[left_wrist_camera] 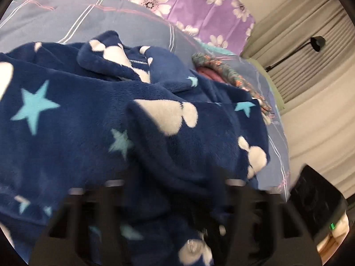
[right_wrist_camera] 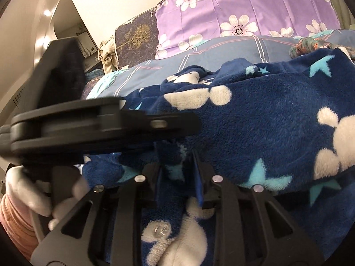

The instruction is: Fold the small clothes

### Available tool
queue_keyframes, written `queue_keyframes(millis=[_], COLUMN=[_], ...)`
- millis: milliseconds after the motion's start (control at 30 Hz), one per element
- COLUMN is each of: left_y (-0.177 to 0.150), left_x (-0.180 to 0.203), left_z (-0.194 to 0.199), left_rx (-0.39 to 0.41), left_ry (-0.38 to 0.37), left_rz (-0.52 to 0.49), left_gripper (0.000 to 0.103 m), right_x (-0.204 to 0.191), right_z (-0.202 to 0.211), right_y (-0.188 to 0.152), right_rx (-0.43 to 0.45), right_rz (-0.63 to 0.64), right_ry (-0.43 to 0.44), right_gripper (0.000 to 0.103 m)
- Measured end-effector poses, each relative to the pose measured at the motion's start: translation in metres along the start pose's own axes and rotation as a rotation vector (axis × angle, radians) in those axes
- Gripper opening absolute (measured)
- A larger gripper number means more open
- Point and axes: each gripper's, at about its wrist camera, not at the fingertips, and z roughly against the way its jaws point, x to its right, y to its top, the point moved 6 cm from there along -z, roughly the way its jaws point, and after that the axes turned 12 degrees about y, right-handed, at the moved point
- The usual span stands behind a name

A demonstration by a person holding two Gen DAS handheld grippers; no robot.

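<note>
A navy fleece garment [left_wrist_camera: 88,115] with light blue stars and white mouse-head shapes lies bunched on a blue bedsheet [left_wrist_camera: 55,24]. My left gripper [left_wrist_camera: 173,190] is shut on a fold of it; the fabric drapes over the fingers and hides their tips. In the right wrist view the same garment [right_wrist_camera: 266,128] fills the frame. My right gripper [right_wrist_camera: 177,166] is shut on its edge, with fleece pinched between the fingers. The left gripper's black body [right_wrist_camera: 88,126] crosses that view at left, held by a white-gloved hand [right_wrist_camera: 26,190].
A purple flowered quilt [right_wrist_camera: 244,6] lies behind the sheet. A small floral-patterned cloth [left_wrist_camera: 228,73] lies beyond the fleece. Curtains [left_wrist_camera: 310,44] and a black lamp arm [left_wrist_camera: 315,43] stand to the right of the bed. A dark headboard cushion [right_wrist_camera: 137,33] sits at left.
</note>
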Motion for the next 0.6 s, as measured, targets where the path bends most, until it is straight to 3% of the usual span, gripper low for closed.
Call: queue_keyframes(millis=[100, 267, 467, 533, 600], left_y=[0.011, 0.037, 0.050, 0.051, 0.053], left_x=[0.004, 0.020, 0.019, 0.014, 0.006], left_z=[0.004, 0.046, 0.085, 0.096, 0.113], left_rx=[0.018, 0.119, 0.202, 0.221, 0.252], left_ry=[0.006, 0.037, 0.065, 0.075, 0.089], left_rz=[-0.010, -0.102, -0.144, -0.141, -0.138], left_gripper=[0.009, 0.009, 0.009, 0.009, 0.009], right_x=[0.000, -0.004, 0.010, 0.027, 0.039], right_z=[0.004, 0.017, 0.021, 0.015, 0.014], right_y=[0.001, 0.004, 0.004, 0.000, -0.002], right_rx=[0.019, 0.073, 0.082, 0.041, 0.035], right_rz=[-0.002, -0.004, -0.065, -0.138, -0.209], right_ry=[0.019, 0.080, 0.007, -0.062, -0.050], right_gripper=[0.031, 0.040, 0.043, 0.041, 0.038])
